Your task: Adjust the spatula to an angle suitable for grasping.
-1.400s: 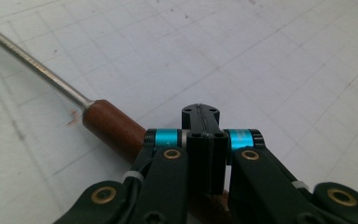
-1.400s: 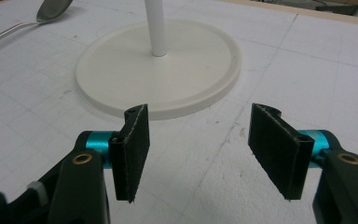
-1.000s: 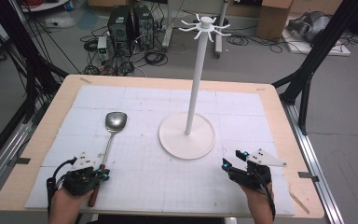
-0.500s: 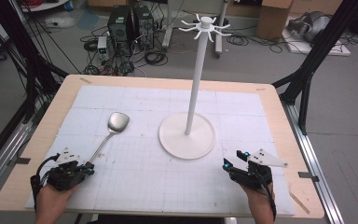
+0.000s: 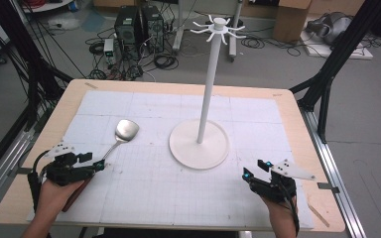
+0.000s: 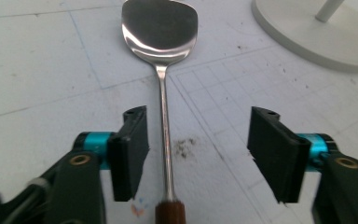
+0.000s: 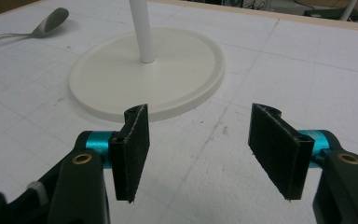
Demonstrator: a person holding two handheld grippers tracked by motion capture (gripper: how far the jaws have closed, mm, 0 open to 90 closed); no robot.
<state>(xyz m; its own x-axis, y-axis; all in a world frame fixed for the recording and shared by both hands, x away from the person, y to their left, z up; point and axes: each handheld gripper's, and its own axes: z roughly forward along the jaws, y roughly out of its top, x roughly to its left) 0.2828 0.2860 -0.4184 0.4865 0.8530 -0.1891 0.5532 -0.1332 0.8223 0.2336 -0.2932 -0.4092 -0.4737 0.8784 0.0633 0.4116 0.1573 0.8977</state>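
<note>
A steel spatula point(image 5: 126, 130) with a brown wooden grip lies on the white mat at the left, bowl end away from me. In the left gripper view its thin shaft point(image 6: 164, 135) runs between the jaws of my left gripper point(image 6: 198, 154), nearer the left pad and touching neither. Those jaws have just been opening and now stand open around the shaft. From above, the left gripper point(image 5: 95, 162) sits over the spatula's handle end. My right gripper point(image 5: 254, 168) rests open and empty near the front right, facing the stand's round base point(image 7: 144, 79).
A white stand point(image 5: 206, 99) with a tall pole and a ring of hooks at its top rises from mid-table. Wooden table edges point(image 5: 297, 129) frame the gridded mat. Black frame legs, cables and computers stand on the floor beyond.
The left hand drew back toward the left, swinging the spatula's handle end with it. Its jaws then opened and let go of the handle. The right hand stayed put.
</note>
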